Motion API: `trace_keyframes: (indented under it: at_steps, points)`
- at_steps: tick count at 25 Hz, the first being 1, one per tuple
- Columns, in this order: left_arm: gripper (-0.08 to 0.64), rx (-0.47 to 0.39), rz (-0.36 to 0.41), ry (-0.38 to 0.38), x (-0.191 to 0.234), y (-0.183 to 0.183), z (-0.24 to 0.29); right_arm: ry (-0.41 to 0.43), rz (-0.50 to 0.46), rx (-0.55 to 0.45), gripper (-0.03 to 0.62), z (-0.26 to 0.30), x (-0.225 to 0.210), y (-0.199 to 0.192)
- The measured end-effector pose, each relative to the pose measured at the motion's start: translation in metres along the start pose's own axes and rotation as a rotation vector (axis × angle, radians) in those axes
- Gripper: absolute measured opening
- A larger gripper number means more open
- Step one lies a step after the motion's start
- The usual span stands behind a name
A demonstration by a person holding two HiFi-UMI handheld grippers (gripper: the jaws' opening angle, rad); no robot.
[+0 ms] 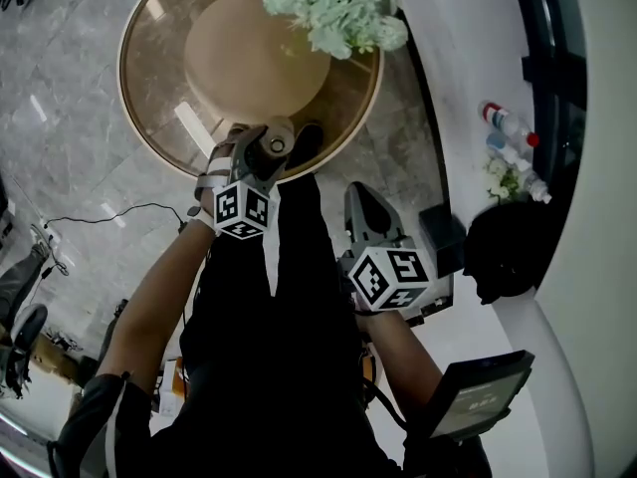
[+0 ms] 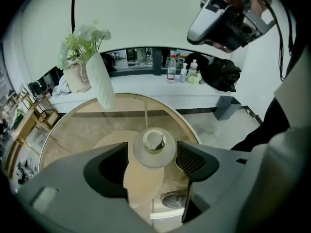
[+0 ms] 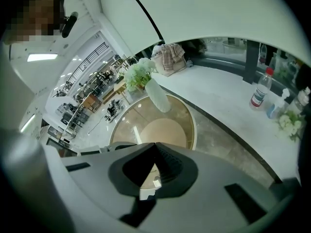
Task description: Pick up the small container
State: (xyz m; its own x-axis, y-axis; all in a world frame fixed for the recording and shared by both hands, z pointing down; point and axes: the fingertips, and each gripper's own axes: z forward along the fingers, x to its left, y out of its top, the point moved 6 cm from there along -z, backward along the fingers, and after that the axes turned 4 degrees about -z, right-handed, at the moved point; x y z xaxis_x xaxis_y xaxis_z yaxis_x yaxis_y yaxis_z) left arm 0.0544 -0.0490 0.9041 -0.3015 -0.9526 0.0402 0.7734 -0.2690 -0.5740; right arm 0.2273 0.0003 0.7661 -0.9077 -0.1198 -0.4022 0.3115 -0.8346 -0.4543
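Nearest me, my right gripper [image 3: 155,149] hangs empty with its jaws together, short of the round glass-topped table [image 1: 149,78]. My left gripper [image 2: 153,152] has its jaws apart, flanking the small pale round lidded container [image 2: 154,147] at that table's near edge.

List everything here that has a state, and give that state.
small container, upright at the glass table's near edge, between the left jaws.
left gripper, open, one jaw on each side of the container, with a slight gap on one side.
right gripper, shut, empty, off the table.
vase, upright, holding flowers.
water bottle, upright, capped.
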Motion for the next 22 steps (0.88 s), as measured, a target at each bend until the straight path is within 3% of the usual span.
trace_keyframes:
  at_steps: [22]
  points:
    - [0.321, -0.007, 0.029, 0.036, -0.004, 0.001, 0.036, -0.013, 0.051, 0.062, 0.006, 0.011, -0.015, -0.037]
